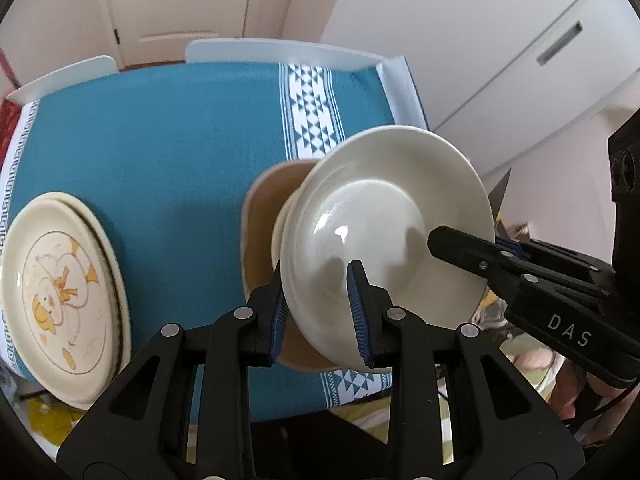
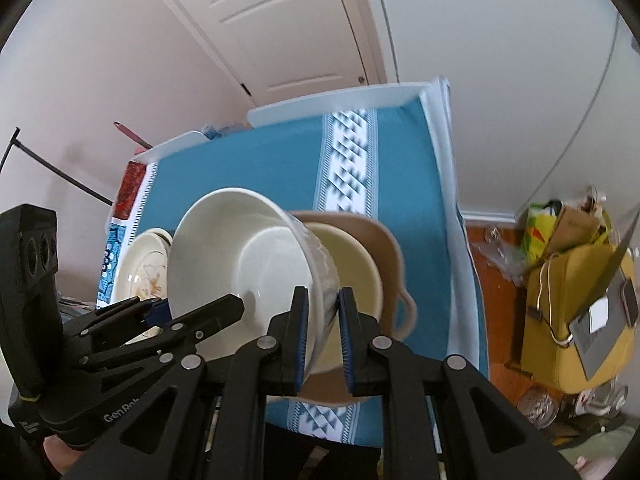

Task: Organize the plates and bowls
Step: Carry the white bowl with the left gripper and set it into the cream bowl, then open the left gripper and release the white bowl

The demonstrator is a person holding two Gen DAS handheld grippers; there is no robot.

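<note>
Both grippers hold a glossy white bowl (image 1: 380, 220) (image 2: 248, 256) tilted in the air above the table. My left gripper (image 1: 320, 308) is shut on its near rim, one pad inside and one outside. My right gripper (image 2: 323, 320) is shut on the opposite rim and shows in the left wrist view as a black gripper (image 1: 472, 242) at the right. In the right wrist view the left gripper (image 2: 192, 308) reaches in from the left. Right under the white bowl sits a tan handled bowl (image 1: 260, 216) (image 2: 384, 248) with a pale cream inside, partly hidden. Stacked duck-pattern plates (image 1: 60, 292) (image 2: 144, 268) lie at the table's left.
The table wears a teal cloth (image 1: 160, 140) (image 2: 248, 168) with a white patterned stripe. White panels (image 1: 280, 50) stand along its far and right edges. A yellow box with clutter (image 2: 572, 300) stands on the wooden floor to the right. A door and walls lie behind.
</note>
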